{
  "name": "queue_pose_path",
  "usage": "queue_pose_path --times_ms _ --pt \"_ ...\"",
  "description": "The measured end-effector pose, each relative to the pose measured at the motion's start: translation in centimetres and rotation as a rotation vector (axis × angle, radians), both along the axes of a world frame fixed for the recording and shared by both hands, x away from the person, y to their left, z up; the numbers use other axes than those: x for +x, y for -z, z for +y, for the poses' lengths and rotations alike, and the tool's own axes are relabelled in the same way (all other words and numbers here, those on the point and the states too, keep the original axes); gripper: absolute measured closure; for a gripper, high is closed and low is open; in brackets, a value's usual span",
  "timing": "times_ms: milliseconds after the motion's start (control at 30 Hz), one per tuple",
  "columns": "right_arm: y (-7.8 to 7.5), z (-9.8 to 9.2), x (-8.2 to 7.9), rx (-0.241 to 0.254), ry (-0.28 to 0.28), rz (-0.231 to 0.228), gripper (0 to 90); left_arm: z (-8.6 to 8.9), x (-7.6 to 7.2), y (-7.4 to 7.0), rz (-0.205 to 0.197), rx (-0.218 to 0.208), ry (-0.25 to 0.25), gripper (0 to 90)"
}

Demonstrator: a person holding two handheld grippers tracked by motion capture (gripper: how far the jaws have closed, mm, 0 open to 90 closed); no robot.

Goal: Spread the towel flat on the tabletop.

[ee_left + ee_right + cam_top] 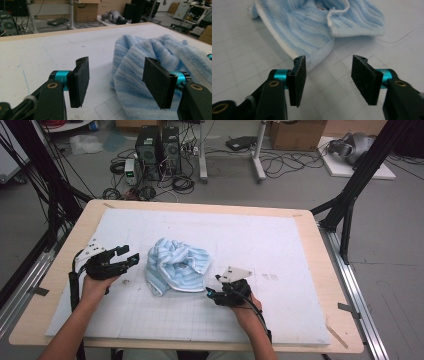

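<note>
Only the crumpled pale-blue striped terry towel [176, 265] blocks me, mid-counter between my left tongs [128, 255] and right tongs [212, 292]. The white padded counter [280, 245] lies open far and right.

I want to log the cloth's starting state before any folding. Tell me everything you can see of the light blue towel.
The light blue striped terry towel lies crumpled in a loose heap near the middle of the white gridded mat, not spread flat. Its pile looks soft and ribbed, with paler stripes and a white hemmed edge curling along the near side. One corner folds over on top. The left gripper and right gripper flank it with fingers open; nothing grips it. In the right gripper view a hemmed corner lies just beyond the left finger.
</note>
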State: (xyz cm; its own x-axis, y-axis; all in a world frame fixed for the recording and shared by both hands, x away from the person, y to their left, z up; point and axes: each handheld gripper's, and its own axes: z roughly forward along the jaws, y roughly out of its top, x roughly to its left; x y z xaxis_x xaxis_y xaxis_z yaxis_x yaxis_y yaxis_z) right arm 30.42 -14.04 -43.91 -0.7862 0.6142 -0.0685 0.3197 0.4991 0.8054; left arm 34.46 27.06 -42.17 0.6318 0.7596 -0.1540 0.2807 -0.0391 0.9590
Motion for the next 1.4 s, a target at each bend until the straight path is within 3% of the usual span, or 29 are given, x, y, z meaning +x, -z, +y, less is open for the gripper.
queue_pose_path --times_ms 67,100,200,433,567,600,633,667,700,733,767,833,900,967,1000,1067,1133,1200,1300,1400 --pt "0.2 0.5 0.4 -0.009 0.023 0.000 52.7 -0.2 -0.1 -0.4 -0.003 -0.007 0.013 38.5" --pt "0.3 0.6 0.5 -0.012 0.034 0.000 52.5 -0.6 -0.2 -0.9 -0.003 -0.027 0.033 38.1" --pt "0.4 0.4 0.6 -0.001 0.045 0.012 50.4 -1.3 -0.4 -1.5 -0.002 -0.034 0.057 36.5" --pt "0.2 -0.1 0.7 0.044 0.076 0.025 48.1 -5.7 0.1 -3.7 0.008 0.019 0.154 34.7" --pt "0.2 0.6 0.9 0.081 0.084 0.044 53.3 -8.9 1.5 -4.8 0.027 0.100 0.180 34.0" --pt "0.2 1.0 0.9 0.094 0.066 0.047 54.1 -9.6 1.9 -4.8 0.032 0.120 0.185 34.0" --pt "0.4 2.2 0.9 0.104 0.021 0.088 57.7 -10.5 2.5 -4.7 0.041 0.138 0.187 34.0" --pt "0.4 2.2 0.9 0.104 0.021 0.088 57.7 -11.0 2.8 -4.5 0.054 0.149 0.185 34.0" --pt "0.6 2.6 1.0 0.092 0.009 0.098 59.4 -11.5 3.2 -4.3 0.066 0.168 0.185 34.0" --pt "1.2 3.6 0.9 0.019 -0.009 0.129 67.4 -11.9 3.5 -3.9 0.080 0.192 0.180 34.0" --pt "1.1 3.7 0.7 0.000 -0.015 0.102 77.9 -12.3 3.8 -3.7 0.093 0.215 0.180 34.0" --pt "1.0 3.7 0.6 -0.002 -0.034 0.114 81.6 -12.8 4.2 -3.1 0.104 0.242 0.169 33.9" --pt "0.7 3.3 0.2 -0.007 -0.079 0.146 84.9 -13.1 4.3 -2.8 0.113 0.270 0.164 34.1" --pt "0.6 3.2 -0.1 -0.014 -0.097 0.150 85.0 -13.3 4.3 -2.4 0.132 0.303 0.167 36.1" --pt "0.5 2.9 -0.4 -0.029 -0.123 0.149 85.1 -13.3 4.2 -2.5 0.133 0.320 0.167 41.4" --pt "0.4 2.4 -1.1 -0.041 -0.149 0.155 85.1 -13.2 3.9 -2.6 0.101 0.359 0.155 60.4" --pt "0.3 1.7 -1.8 -0.054 -0.142 0.154 85.1 -12.8 3.2 -2.5 0.057 0.365 0.125 78.9" --pt "0.2 0.6 -2.7 -0.063 -0.146 0.160 85.1 -12.1 2.9 -2.3 0.068 0.362 0.097 83.8" --pt "0.2 -0.2 -3.7 -0.058 -0.160 0.165 84.9 -10.4 2.1 -1.9 0.105 0.328 0.084 84.0" --pt "0.0 -1.2 -4.6 -0.031 -0.158 0.149 77.4 -8.9 1.3 -1.8 0.114 0.325 0.076 84.1"
